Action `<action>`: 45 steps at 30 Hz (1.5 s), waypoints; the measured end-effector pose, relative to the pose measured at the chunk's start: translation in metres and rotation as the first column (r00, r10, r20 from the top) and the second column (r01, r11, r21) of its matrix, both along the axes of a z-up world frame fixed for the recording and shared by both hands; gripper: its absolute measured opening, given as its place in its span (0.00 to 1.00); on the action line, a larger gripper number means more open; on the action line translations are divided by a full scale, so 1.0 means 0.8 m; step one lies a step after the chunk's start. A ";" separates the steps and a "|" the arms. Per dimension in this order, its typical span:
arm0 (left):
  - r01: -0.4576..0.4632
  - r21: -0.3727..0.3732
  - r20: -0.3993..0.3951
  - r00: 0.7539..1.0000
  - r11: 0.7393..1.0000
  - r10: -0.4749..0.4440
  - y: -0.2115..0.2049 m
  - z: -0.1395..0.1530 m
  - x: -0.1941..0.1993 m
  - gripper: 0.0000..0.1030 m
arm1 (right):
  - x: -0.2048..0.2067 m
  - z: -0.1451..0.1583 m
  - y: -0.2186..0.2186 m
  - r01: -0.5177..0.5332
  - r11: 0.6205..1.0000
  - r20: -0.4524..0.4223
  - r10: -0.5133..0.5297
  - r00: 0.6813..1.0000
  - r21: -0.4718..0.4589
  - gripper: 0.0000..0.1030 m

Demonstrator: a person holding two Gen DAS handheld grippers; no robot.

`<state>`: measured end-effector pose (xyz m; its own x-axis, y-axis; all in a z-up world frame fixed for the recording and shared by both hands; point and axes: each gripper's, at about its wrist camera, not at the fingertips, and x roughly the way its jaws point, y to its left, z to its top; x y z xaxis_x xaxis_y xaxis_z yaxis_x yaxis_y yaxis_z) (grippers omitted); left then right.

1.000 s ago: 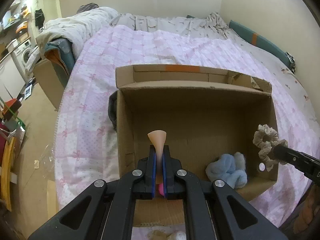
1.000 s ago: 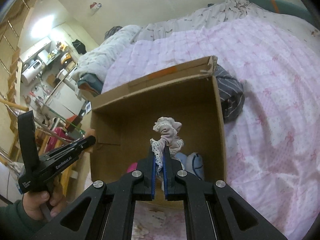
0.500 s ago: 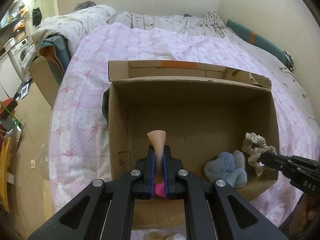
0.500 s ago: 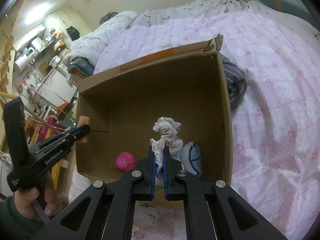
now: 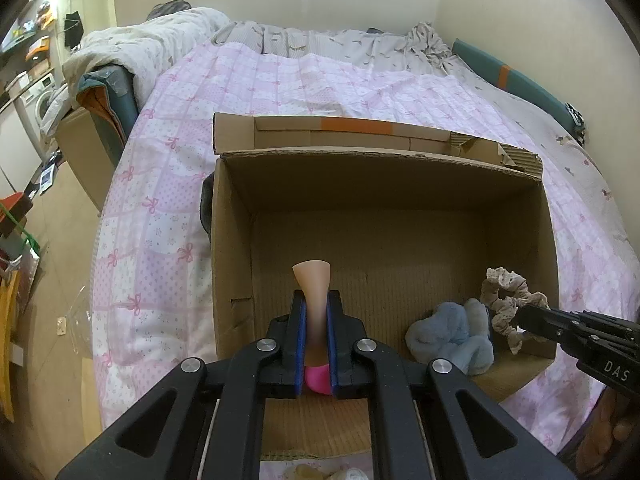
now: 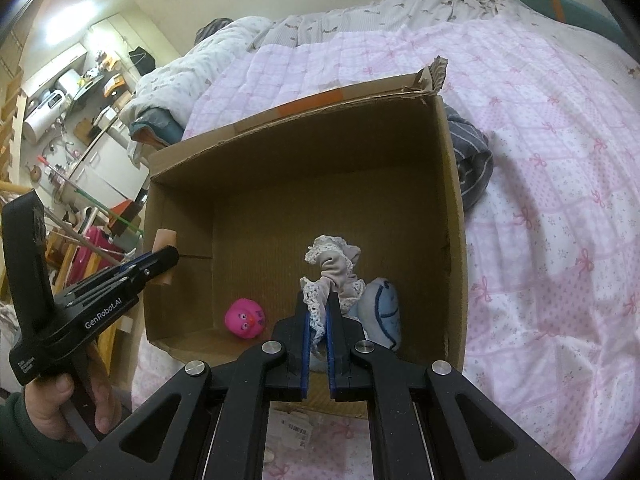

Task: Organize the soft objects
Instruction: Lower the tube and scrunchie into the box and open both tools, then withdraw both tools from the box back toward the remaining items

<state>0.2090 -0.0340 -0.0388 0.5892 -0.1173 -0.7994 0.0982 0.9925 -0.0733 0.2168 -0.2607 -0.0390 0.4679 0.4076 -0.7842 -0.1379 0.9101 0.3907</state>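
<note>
An open cardboard box [image 5: 240,240] [image 6: 452,208] sits on a pink quilted bed. My left gripper [image 5: 317,320] [image 6: 166,258] is shut on a peach sponge [image 5: 314,284] [image 6: 163,240], held over the box's near left side. My right gripper [image 6: 318,312] [image 5: 520,318] is shut on a beige lace scrunchie [image 6: 334,268] [image 5: 506,292], held over the box's right side. On the box floor lie a pink rubber toy [image 6: 243,319] [image 5: 318,378] and a light blue plush [image 5: 450,338] [image 6: 384,312].
The pink quilt [image 5: 280,84] spreads around the box. A dark striped cloth [image 6: 470,160] lies against the box's outer wall. A rumpled white duvet [image 5: 140,48] is heaped at the bed's far left. The floor and cluttered furniture [image 6: 72,92] are to the left.
Both grippers have come nearer over the box with their loads, so more of its floor shows. The scrunchie has sunk lower by the right wall, and the pink toy has come into the right wrist view.
</note>
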 end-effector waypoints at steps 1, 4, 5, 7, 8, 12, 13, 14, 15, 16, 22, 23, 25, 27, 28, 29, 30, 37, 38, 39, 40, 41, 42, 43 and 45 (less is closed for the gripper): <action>0.001 0.002 0.000 1.000 1.000 -0.001 0.000 0.000 0.000 0.07 | -0.001 0.000 0.000 0.000 1.000 0.000 0.000 1.000 -0.001 0.08; 0.000 0.005 0.002 1.000 1.000 0.000 -0.001 0.000 0.000 0.14 | -0.001 -0.001 0.000 -0.002 1.000 -0.004 0.002 1.000 0.000 0.08; 0.002 0.004 0.002 1.000 1.000 -0.002 -0.001 0.000 0.000 0.15 | -0.001 -0.001 0.001 -0.002 1.000 -0.004 0.002 1.000 -0.001 0.08; 0.009 -0.012 -0.009 1.000 1.000 -0.010 -0.001 0.000 0.001 0.17 | -0.001 -0.001 0.002 -0.005 1.000 -0.005 0.005 1.000 -0.004 0.08; 0.011 -0.014 -0.012 1.000 1.000 -0.011 -0.001 0.000 0.000 0.17 | 0.000 -0.001 0.002 -0.006 1.000 -0.006 0.006 1.000 -0.004 0.08; 0.010 0.003 -0.010 1.000 1.000 -0.010 -0.003 0.000 -0.001 0.28 | -0.001 -0.002 0.002 -0.010 1.000 -0.008 0.010 1.000 -0.007 0.08; 0.008 0.006 -0.009 1.000 1.000 -0.007 -0.003 0.001 -0.001 0.41 | -0.001 -0.002 0.003 -0.011 1.000 -0.008 0.011 1.000 -0.007 0.08; 0.006 0.008 -0.005 1.000 1.000 -0.006 -0.003 0.001 -0.002 0.50 | -0.001 -0.002 0.002 -0.012 1.000 -0.009 0.012 1.000 -0.005 0.08; 0.003 0.009 0.002 1.000 1.000 -0.004 -0.003 0.003 -0.003 0.65 | -0.001 -0.002 0.003 -0.013 1.000 -0.009 0.013 1.000 -0.005 0.08; -0.001 0.010 0.014 1.000 1.000 0.000 -0.003 0.005 -0.005 0.69 | 0.000 -0.003 0.003 -0.013 1.000 -0.010 0.013 1.000 -0.006 0.08; 0.019 0.034 0.024 0.999 0.999 -0.020 -0.010 0.007 -0.008 0.69 | 0.001 -0.004 0.001 -0.010 1.000 -0.015 0.010 1.000 0.001 0.08; 0.020 0.038 0.025 0.999 0.999 -0.021 -0.010 0.007 -0.008 0.69 | 0.001 -0.004 0.001 -0.009 1.000 -0.013 0.009 1.000 0.001 0.08; 0.016 0.039 0.030 0.999 0.999 -0.018 -0.010 0.008 -0.008 0.69 | 0.001 -0.003 0.001 -0.004 1.000 -0.008 0.004 1.000 -0.002 0.08; 0.011 0.037 0.035 0.999 0.999 -0.012 -0.008 0.009 -0.008 0.69 | 0.000 -0.004 0.000 0.003 1.000 -0.010 -0.003 1.000 0.005 0.09; 0.007 0.034 0.037 0.999 0.999 -0.008 -0.006 0.010 -0.008 0.69 | 0.000 -0.004 -0.001 0.006 1.000 -0.012 -0.006 1.000 0.015 0.10; 0.005 0.033 0.038 0.999 0.999 -0.006 -0.006 0.010 -0.009 0.69 | 0.001 -0.003 -0.002 0.007 1.000 -0.012 -0.007 1.000 0.022 0.11; 0.003 0.032 0.039 0.999 0.999 -0.004 -0.005 0.010 -0.009 0.69 | 0.001 -0.002 -0.002 0.007 1.000 -0.010 -0.007 1.000 0.025 0.16; -0.013 0.026 0.053 0.999 1.000 0.012 -0.001 0.014 -0.010 0.69 | -0.006 0.014 -0.011 0.044 0.996 0.064 -0.049 0.997 0.080 0.83; -0.014 0.028 0.053 0.998 1.000 0.013 -0.002 0.015 -0.010 0.69 | -0.005 0.013 -0.012 0.047 0.996 0.060 -0.052 0.997 0.079 0.83; -0.016 0.030 0.054 0.998 0.999 0.014 -0.001 0.015 -0.010 0.69 | -0.005 0.011 -0.013 0.055 0.995 0.051 -0.059 0.997 0.079 0.83; -0.018 0.031 0.055 0.998 0.999 0.016 -0.001 0.015 -0.010 0.69 | -0.005 0.009 -0.015 0.059 0.995 0.041 -0.063 0.997 0.081 0.83; -0.019 0.031 0.055 0.998 0.999 0.017 -0.001 0.016 -0.009 0.69 | -0.004 0.008 -0.015 0.060 0.995 0.033 -0.063 0.997 0.084 0.83; -0.019 0.030 0.055 0.998 0.999 0.017 -0.001 0.016 -0.009 0.69 | -0.004 0.007 -0.014 0.060 0.995 0.030 -0.063 0.998 0.082 0.83; -0.023 0.030 0.054 0.998 0.999 0.022 0.000 0.017 -0.009 0.69 | -0.003 0.007 -0.015 0.060 0.995 0.032 -0.063 0.998 0.078 0.83; -0.031 0.024 0.053 0.998 0.999 0.030 0.001 0.019 -0.010 0.69 | -0.002 0.008 -0.014 0.058 0.996 0.036 -0.061 0.997 0.072 0.83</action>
